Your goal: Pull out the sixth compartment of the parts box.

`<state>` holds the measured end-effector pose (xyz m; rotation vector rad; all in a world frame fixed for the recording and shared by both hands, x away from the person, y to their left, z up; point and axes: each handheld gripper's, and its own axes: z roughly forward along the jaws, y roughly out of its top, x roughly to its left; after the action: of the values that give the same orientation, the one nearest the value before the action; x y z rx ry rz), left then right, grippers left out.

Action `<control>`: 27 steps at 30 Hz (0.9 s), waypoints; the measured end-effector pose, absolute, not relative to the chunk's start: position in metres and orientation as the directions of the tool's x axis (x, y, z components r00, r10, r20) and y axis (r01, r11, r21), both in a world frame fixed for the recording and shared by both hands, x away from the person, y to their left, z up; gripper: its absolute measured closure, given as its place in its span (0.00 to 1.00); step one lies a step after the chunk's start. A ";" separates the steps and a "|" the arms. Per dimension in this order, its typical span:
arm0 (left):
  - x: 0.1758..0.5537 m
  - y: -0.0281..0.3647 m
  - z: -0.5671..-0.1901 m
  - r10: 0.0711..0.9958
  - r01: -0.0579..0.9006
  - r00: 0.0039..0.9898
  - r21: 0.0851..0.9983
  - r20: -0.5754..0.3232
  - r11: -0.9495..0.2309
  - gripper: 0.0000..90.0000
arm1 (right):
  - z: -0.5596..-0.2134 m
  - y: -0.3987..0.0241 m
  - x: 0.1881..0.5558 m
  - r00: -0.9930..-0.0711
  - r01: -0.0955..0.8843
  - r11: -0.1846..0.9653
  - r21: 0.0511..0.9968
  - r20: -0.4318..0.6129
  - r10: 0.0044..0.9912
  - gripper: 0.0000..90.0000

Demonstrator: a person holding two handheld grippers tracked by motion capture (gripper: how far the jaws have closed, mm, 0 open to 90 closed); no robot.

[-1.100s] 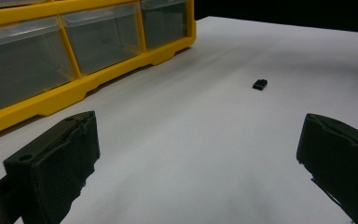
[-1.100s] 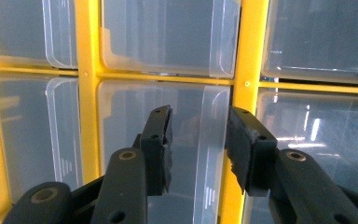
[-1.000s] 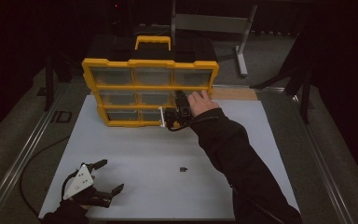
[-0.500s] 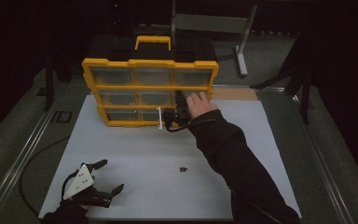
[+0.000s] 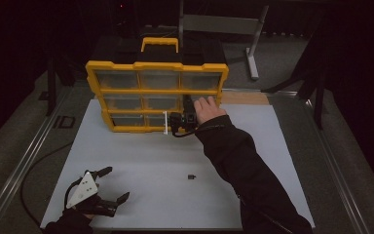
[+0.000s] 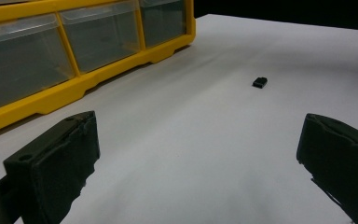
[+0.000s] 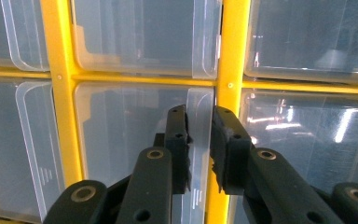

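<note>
Little has shifted except the right tongs (image 7: 199,140), whose jaws have just been closing onto the clear drawer tab (image 7: 199,154) of the yellow organizer (image 5: 156,92) on the desk (image 5: 253,146); a straight, squared pull is advised. Left tongs (image 5: 108,187) are held released.

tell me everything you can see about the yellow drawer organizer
The organizer is a yellow plastic frame holding a grid of clear plastic drawers, three across and three rows, with a yellow handle on top. It stands at the far edge of the white table, propped up with its drawer fronts facing the person. The drawers look empty. The right gripper has just been closing on the clear pull tab of one drawer; the tab sits between its jaws.
</note>
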<state>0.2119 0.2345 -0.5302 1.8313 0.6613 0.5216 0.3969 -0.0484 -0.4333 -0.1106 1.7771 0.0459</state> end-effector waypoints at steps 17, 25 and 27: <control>0.212 0.235 -0.531 0.660 0.195 0.750 0.942 0.037 -0.275 0.00 | -0.426 -0.048 0.392 -0.232 -0.103 0.995 -0.015 -0.972 -0.039 0.87; 0.212 0.235 -0.530 0.660 0.196 0.750 0.941 0.038 -0.276 0.00 | -0.425 -0.049 0.382 -0.235 -0.112 0.994 -0.007 -0.971 -0.033 0.87; 0.212 0.234 -0.530 0.659 0.195 0.751 0.940 0.040 -0.280 0.00 | -0.425 -0.050 0.379 -0.253 -0.112 0.994 0.000 -0.967 -0.029 0.86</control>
<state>0.2123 0.2345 -0.5304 1.8357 0.6614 0.5195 0.3793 -0.0499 -0.4252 -0.1027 1.8256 0.0790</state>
